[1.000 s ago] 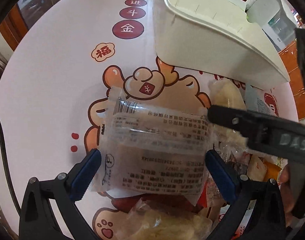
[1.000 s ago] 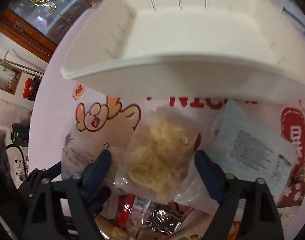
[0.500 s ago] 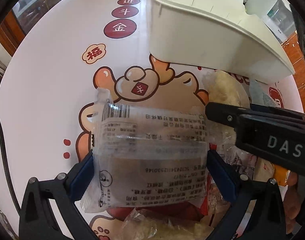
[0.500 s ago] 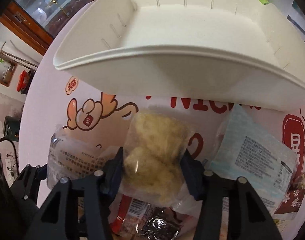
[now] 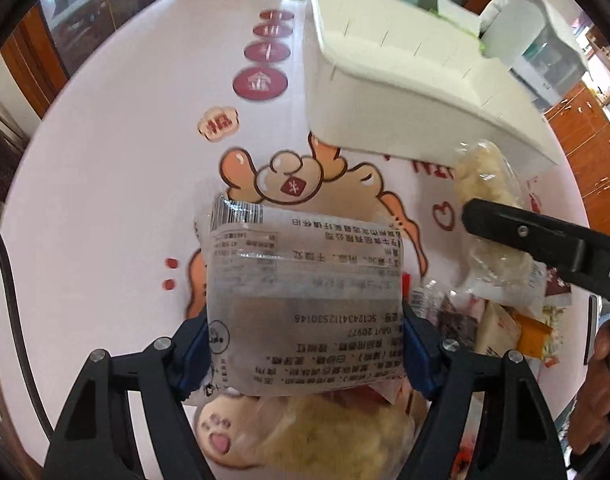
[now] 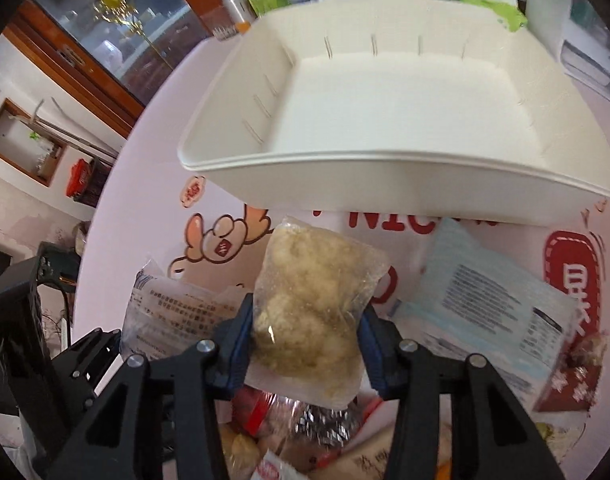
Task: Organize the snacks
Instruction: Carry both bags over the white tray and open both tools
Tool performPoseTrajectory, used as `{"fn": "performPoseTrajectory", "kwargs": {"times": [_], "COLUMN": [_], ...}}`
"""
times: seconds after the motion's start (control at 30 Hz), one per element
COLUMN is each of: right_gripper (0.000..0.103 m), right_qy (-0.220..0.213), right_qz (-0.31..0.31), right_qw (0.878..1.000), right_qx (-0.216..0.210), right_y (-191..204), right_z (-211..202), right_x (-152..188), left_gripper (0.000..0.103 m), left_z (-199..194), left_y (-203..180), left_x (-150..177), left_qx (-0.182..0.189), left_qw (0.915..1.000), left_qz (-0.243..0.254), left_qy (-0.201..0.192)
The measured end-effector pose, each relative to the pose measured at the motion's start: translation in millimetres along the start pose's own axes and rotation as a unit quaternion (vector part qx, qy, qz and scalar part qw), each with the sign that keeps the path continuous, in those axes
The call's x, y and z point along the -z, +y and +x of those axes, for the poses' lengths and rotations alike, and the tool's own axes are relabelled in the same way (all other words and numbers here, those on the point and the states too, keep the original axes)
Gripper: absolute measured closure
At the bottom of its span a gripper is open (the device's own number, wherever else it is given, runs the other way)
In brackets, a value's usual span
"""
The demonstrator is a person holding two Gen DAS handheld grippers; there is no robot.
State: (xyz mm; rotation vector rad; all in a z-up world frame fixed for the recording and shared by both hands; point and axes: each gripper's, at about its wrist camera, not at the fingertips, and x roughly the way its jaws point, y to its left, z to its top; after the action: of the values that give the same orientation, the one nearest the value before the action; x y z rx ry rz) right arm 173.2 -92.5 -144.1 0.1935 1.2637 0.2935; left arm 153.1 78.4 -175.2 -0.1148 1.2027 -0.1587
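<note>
- Both packets are thin, slippery film pinched at one end only, so either could slide out on the way to the white bin (image 6: 385, 128). It would land back on the snack pile (image 6: 305, 432) near the desk's near edge.
- The clear packet with printed text (image 5: 305, 300) is broad and floppy. Its free end reaches well past the pads, and if carried low I'd expect that end to catch the bin's front wall and fold or pull loose.
- The two tools are close together, the right one's black finger crossing the left camera's view. A hurried swing toward the bin could knock one packet against the other.
- The pale blue packet (image 6: 485, 304) lies just in front of the bin (partly under its front lip, as far as I can tell) and might get nudged.
- The left hand-held gripper (image 5: 305, 354) is closing, its jaws still fairly wide. The clear packet sits between the blue pads, its sides bowed in where they press, and looks clear of the desk (image 5: 105, 160).
- The right hand-held gripper (image 6: 305, 344) is also closing and stands narrower. It has the bag of pale crumbly snack (image 6: 317, 300) squeezed at its lower half, with the upper half standing free above the pads.
- The bin stands across the middle of the desk, beyond both packets, and looks empty.
</note>
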Motion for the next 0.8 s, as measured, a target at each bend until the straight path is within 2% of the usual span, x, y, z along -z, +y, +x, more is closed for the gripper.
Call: {"fn": "performPoseTrajectory", "kwargs": {"times": [0.2,0.4,0.57,0.67,0.7,0.8], "right_gripper": [0.056,0.056,0.056,0.056,0.056,0.055], "right_qy": [-0.036,-0.085,-0.135,-0.152,-0.155,-0.167], "right_qz": [-0.013,-0.014,-0.017,-0.024,-0.022,-0.019], "right_qw": [0.999,0.996,0.990,0.988,0.988,0.986], "right_qx": [-0.014,-0.024,-0.023,-0.011,-0.009,0.001], "right_y": [5,-6,-12,-16,-19,-29], "right_z": [-45,-92,-128,-142,-146,-154], "right_x": [12,19,11,2,-1,-22], "left_gripper": [0.026,0.026,0.026,0.025,0.025,0.025], "left_z": [-51,-99,-133,-146,-148,-148], "left_y": [-9,-47,-77,-93,-97,-107], "left_x": [-5,-38,-67,-85,-92,-117], "left_qx": [0.007,0.002,0.003,-0.003,-0.014,-0.020], "left_qw": [0.9991,0.9953,0.9889,0.9851,0.9870,0.9859], "left_qz": [0.012,0.044,0.069,0.081,0.078,0.078], "left_qy": [-0.040,-0.086,-0.131,-0.151,-0.140,-0.147]}}
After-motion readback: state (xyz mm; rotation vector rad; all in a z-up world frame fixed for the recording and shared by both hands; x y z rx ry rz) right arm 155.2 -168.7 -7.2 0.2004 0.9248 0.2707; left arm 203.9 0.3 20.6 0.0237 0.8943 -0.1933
